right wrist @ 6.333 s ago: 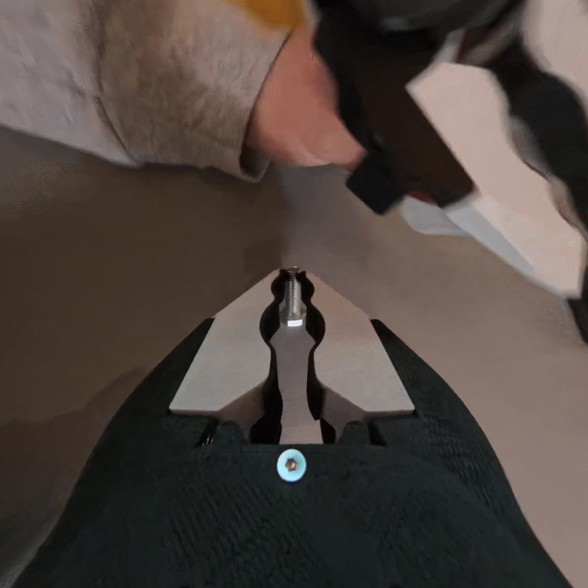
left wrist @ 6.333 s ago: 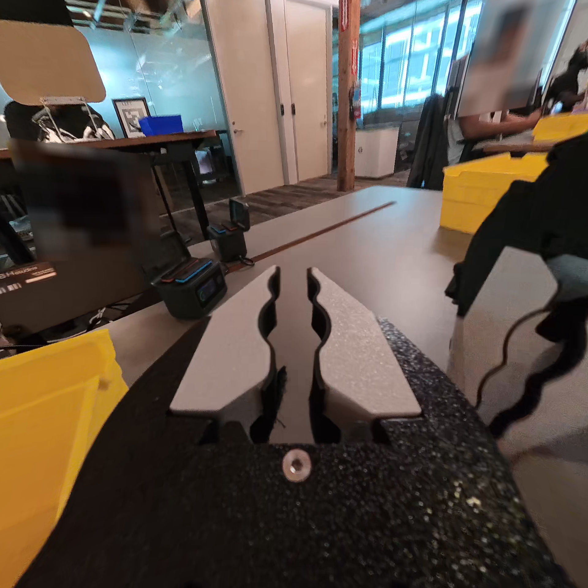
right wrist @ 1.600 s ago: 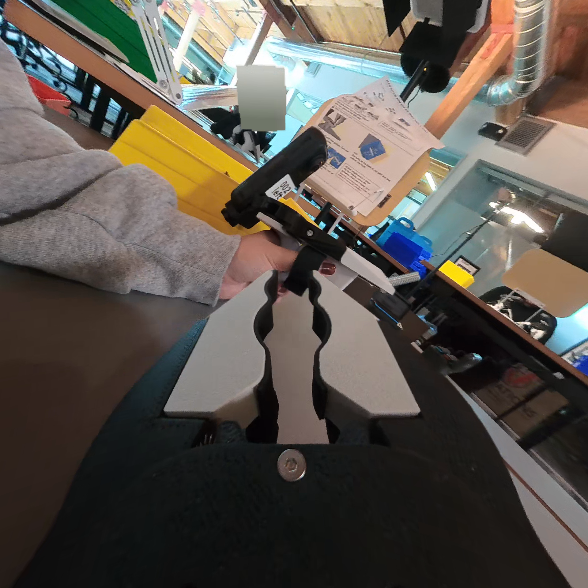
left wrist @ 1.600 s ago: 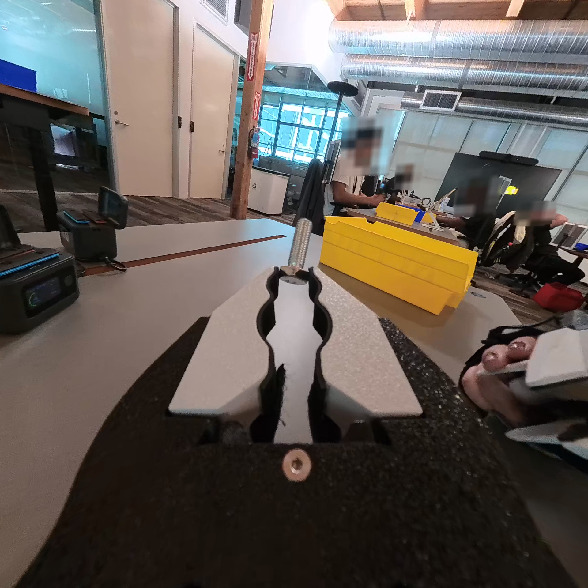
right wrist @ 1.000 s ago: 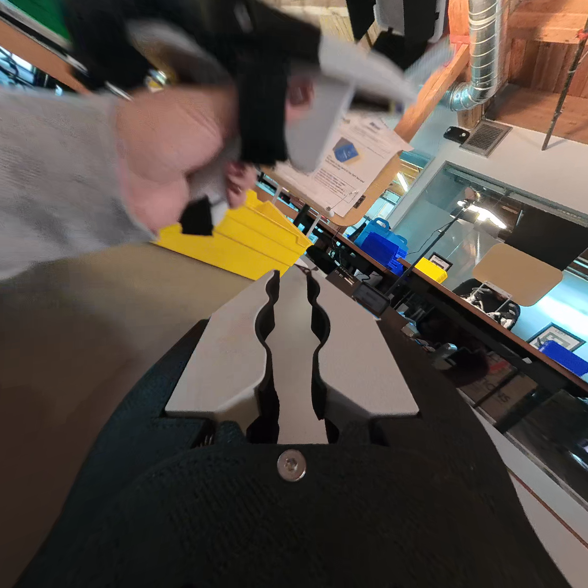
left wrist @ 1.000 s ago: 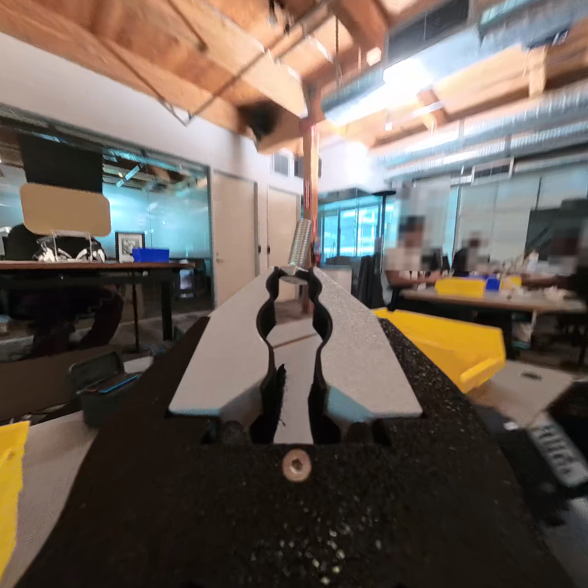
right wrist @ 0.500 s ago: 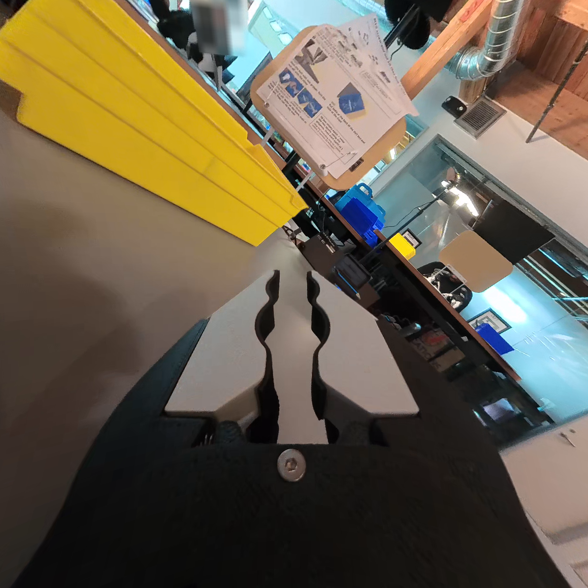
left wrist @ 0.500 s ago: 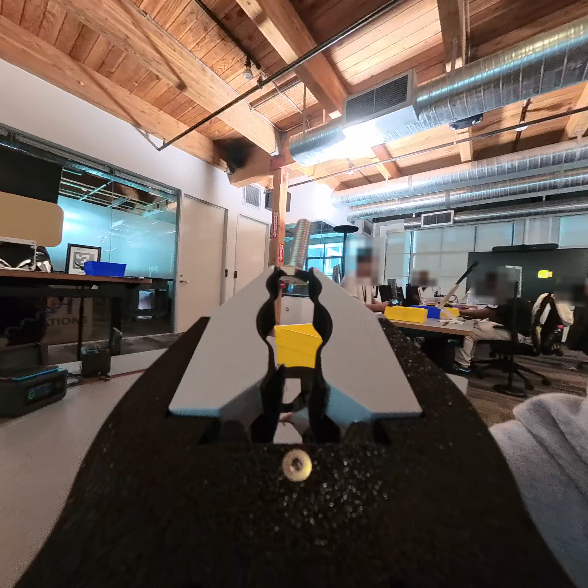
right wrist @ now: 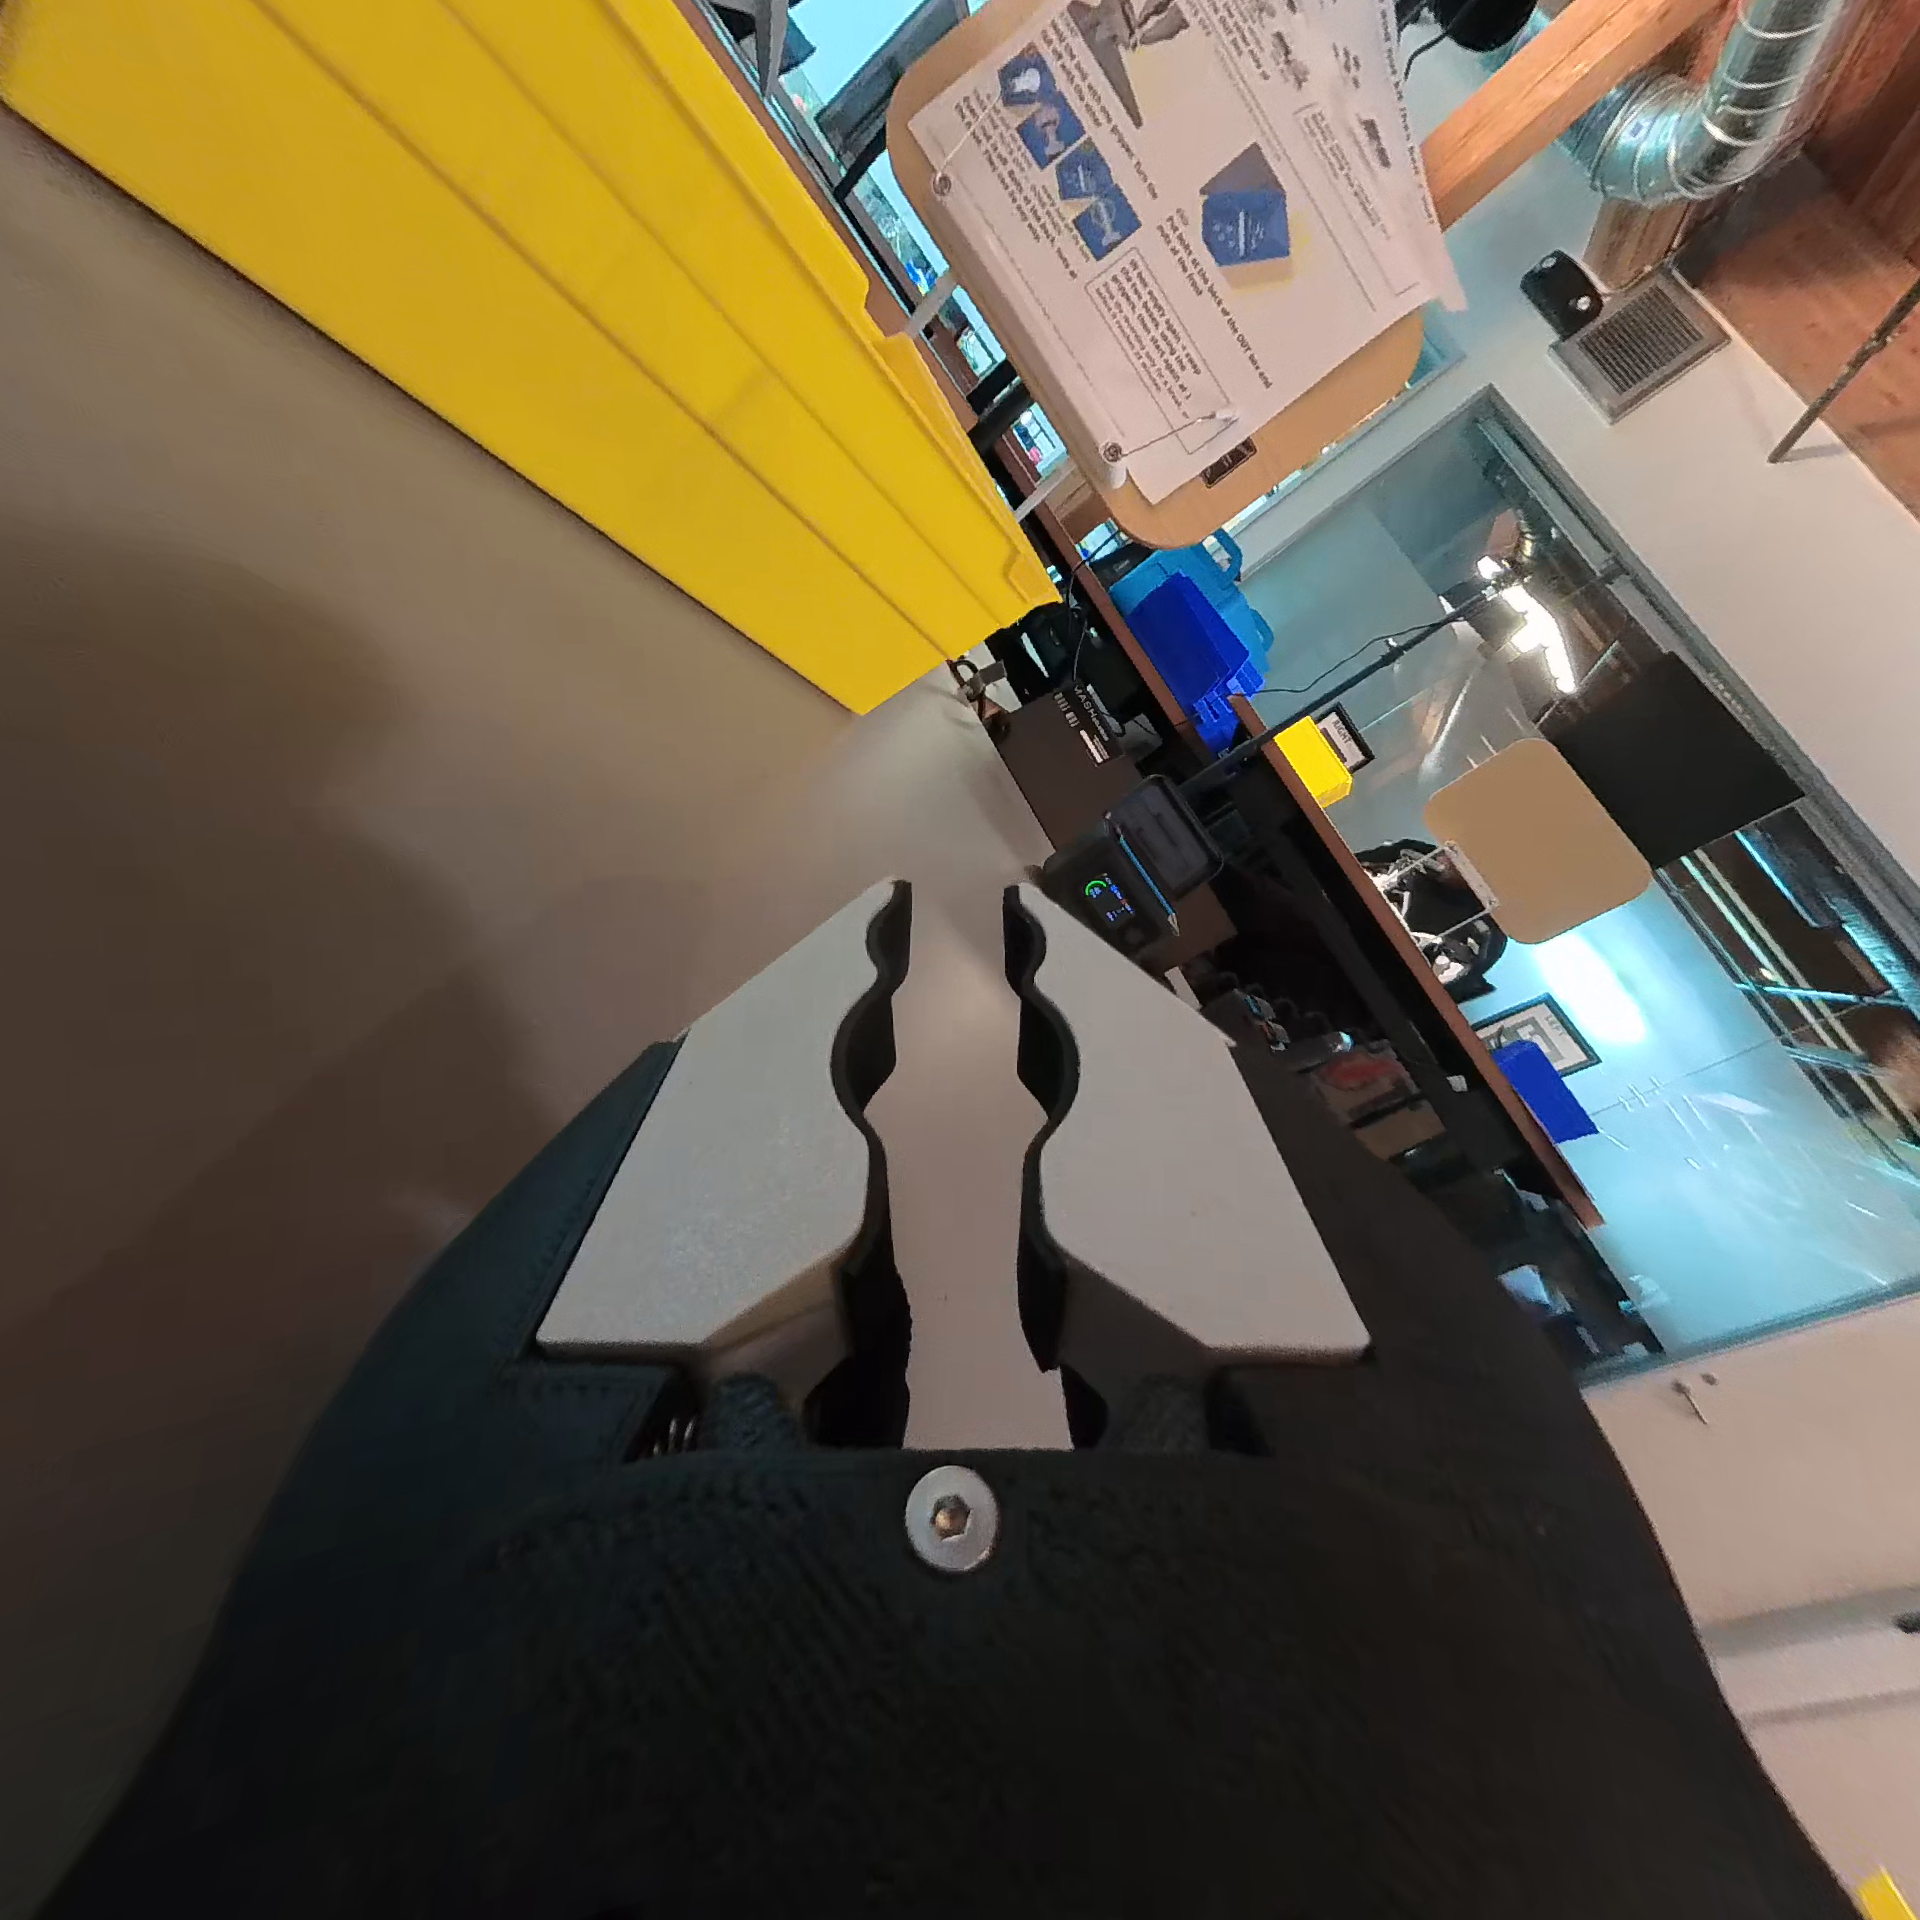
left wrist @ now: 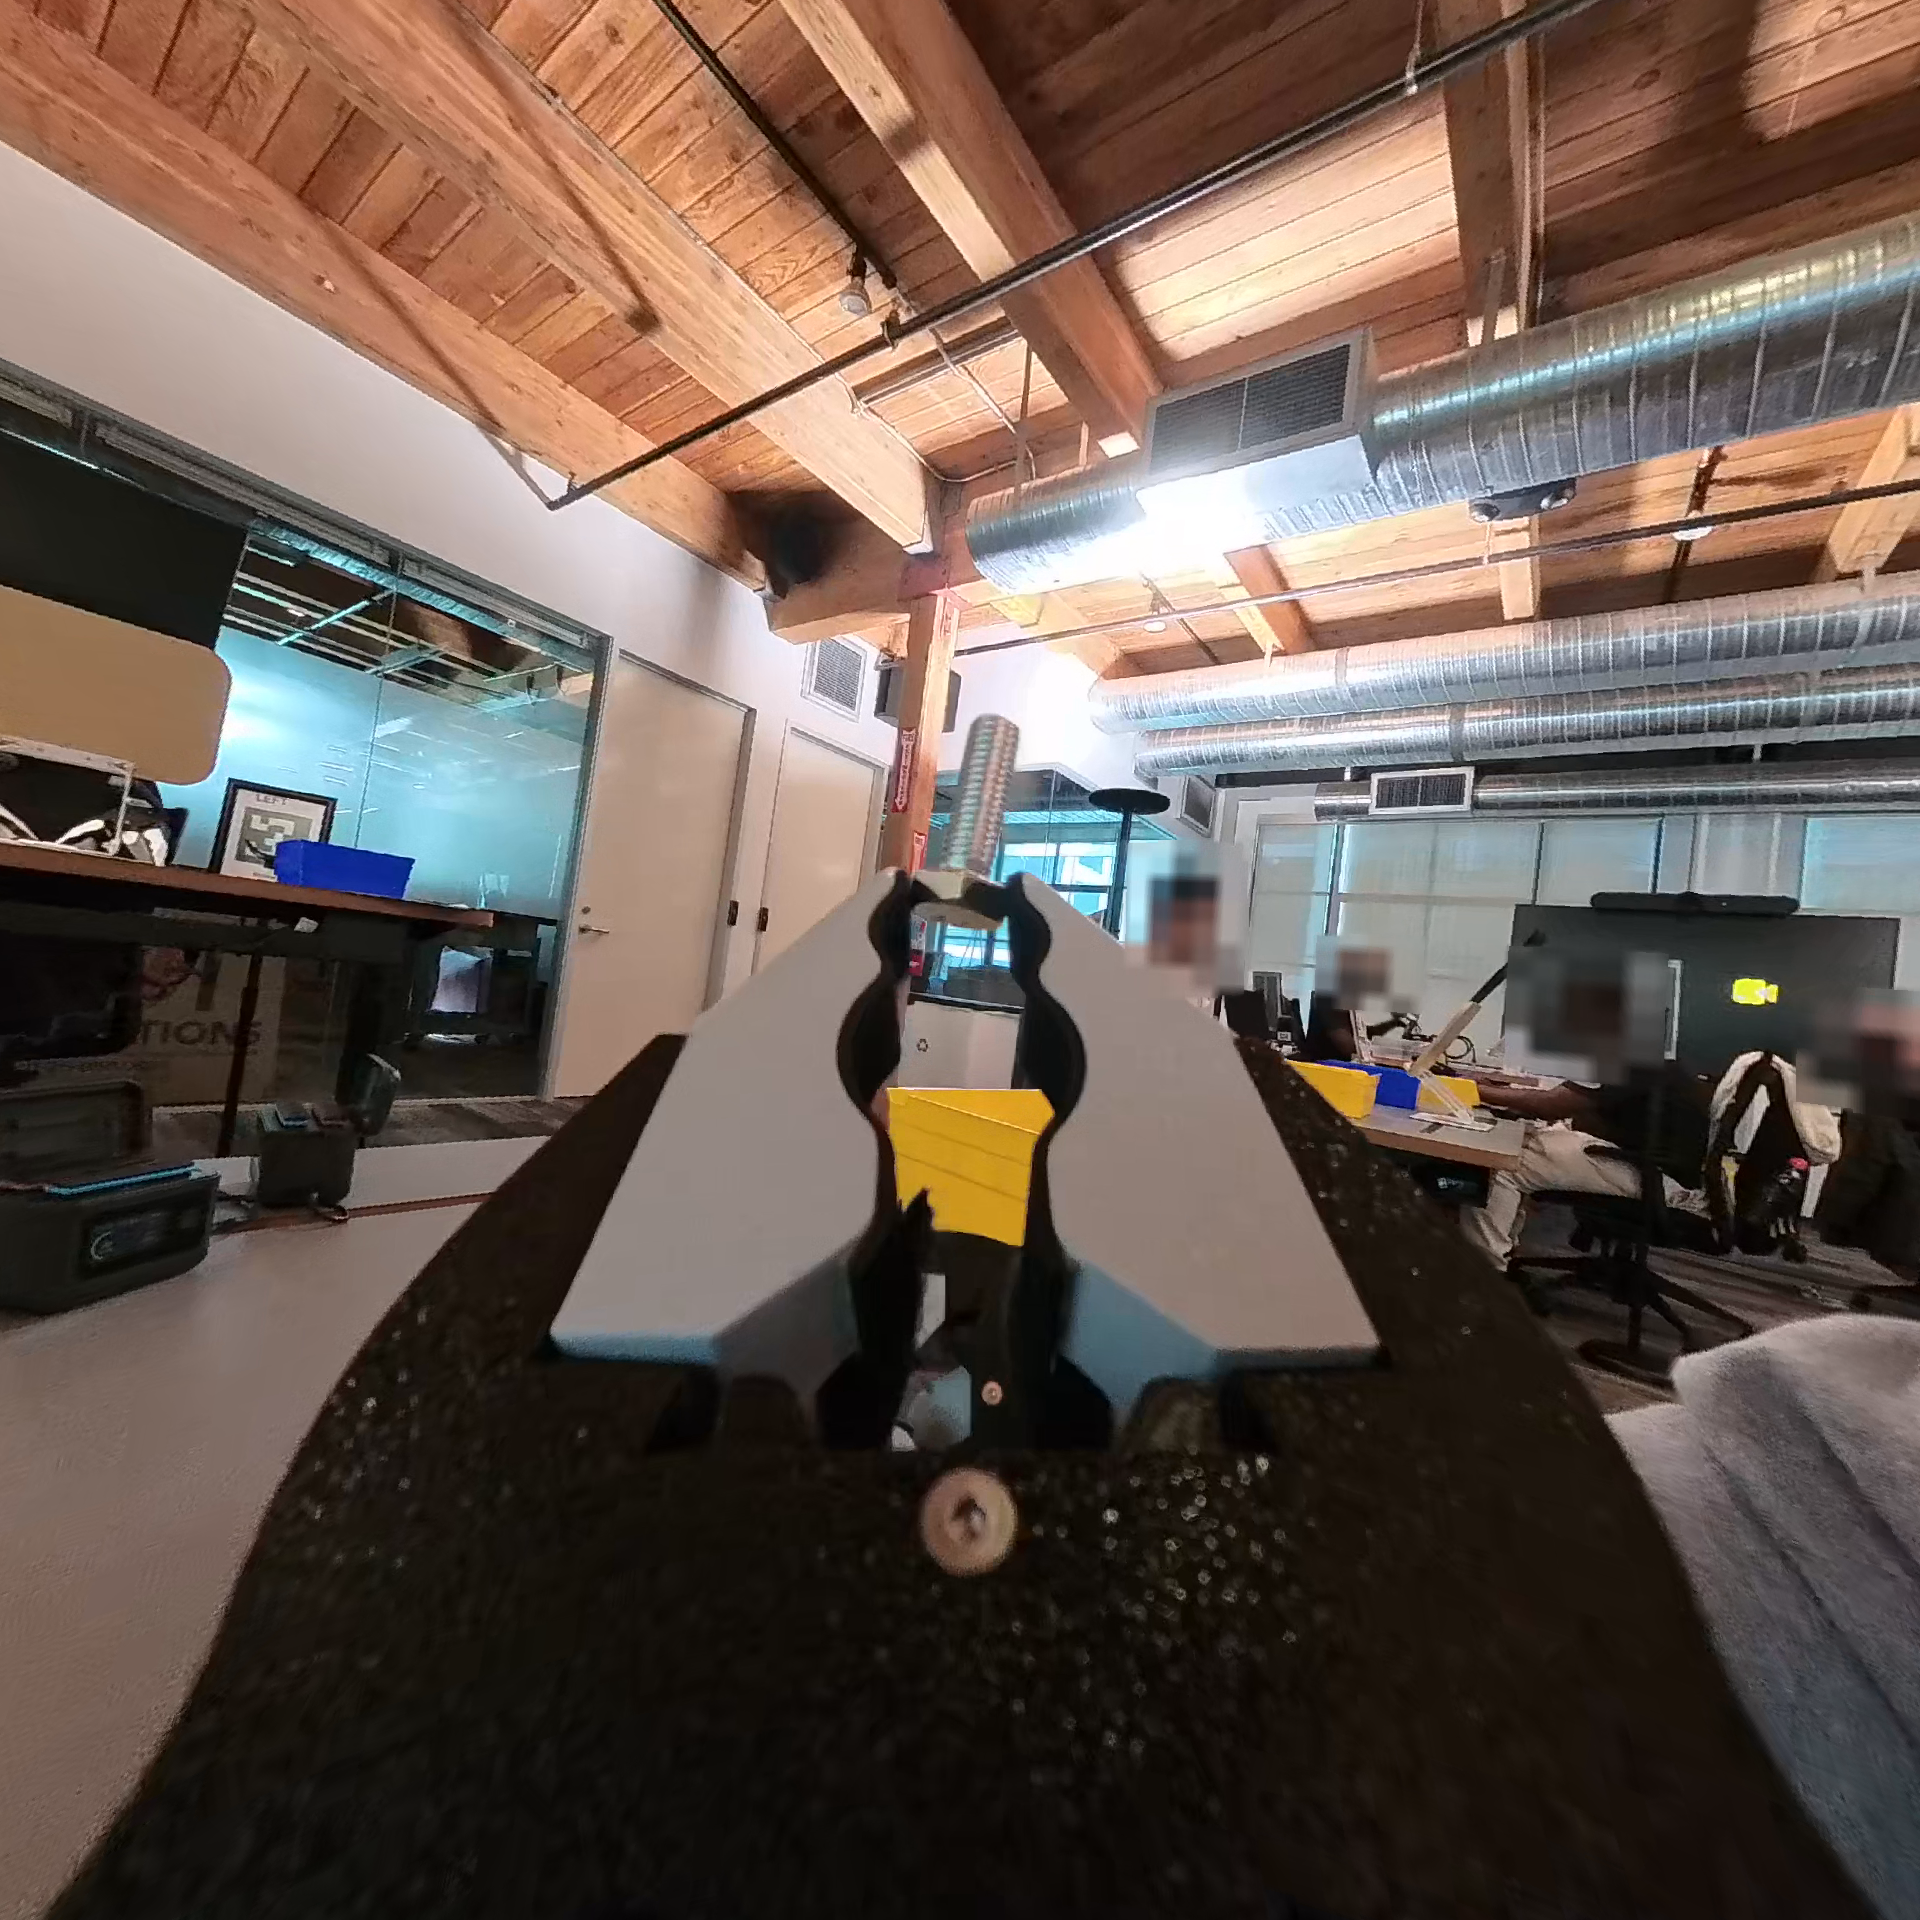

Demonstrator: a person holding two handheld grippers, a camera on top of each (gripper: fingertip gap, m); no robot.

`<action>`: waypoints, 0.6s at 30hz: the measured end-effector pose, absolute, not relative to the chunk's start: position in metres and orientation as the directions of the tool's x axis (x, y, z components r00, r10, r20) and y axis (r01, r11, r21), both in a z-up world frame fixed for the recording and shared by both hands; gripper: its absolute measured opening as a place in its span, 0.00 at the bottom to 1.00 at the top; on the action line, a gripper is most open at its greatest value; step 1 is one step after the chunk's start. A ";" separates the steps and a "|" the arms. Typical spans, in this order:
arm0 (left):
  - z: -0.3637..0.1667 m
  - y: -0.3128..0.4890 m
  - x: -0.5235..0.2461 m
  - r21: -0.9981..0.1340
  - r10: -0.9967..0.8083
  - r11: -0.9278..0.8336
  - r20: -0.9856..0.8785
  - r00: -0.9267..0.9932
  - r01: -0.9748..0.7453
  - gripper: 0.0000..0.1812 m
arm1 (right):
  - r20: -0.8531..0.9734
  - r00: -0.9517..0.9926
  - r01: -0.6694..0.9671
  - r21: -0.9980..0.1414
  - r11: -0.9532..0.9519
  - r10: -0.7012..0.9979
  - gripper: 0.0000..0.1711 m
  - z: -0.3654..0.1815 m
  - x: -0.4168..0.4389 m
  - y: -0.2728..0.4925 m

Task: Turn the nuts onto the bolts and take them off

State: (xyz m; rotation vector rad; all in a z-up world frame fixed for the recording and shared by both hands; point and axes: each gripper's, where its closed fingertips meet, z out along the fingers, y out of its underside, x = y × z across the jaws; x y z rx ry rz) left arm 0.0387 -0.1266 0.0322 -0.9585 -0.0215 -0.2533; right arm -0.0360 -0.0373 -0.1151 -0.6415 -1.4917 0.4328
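Now left tool [left wrist: 958, 891] pinches upright bolt [left wrist: 977, 798] head – right tool [right wrist: 956, 902] parted, empty

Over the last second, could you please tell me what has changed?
The left tongs swung upward, so more ceiling shows. The right tongs swung away from the person's hand toward the yellow bin. Unchanged: the left tongs stay shut on the upright bolt; the right stay open, holding nothing.

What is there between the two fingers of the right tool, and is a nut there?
Nothing is held: in the right wrist view the right tool stands open, and only bare table shows through the gap. No nut appears there.
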 end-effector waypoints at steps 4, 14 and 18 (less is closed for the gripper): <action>0.026 -0.126 0.025 -0.790 -0.190 0.555 0.183 0.965 0.259 0.08 | 0.770 0.045 0.149 -0.635 0.758 0.637 0.11 -0.119 -0.039 -0.035; -0.006 -0.131 -0.019 -0.766 -0.116 0.587 0.240 0.964 0.261 0.08 | 0.748 0.109 0.247 -0.658 0.711 0.654 0.21 -0.122 -0.046 -0.015; -0.006 -0.139 -0.029 -0.718 -0.169 0.619 0.274 0.947 0.318 0.09 | 0.732 0.166 0.275 -0.678 0.681 0.661 0.29 -0.119 -0.049 -0.004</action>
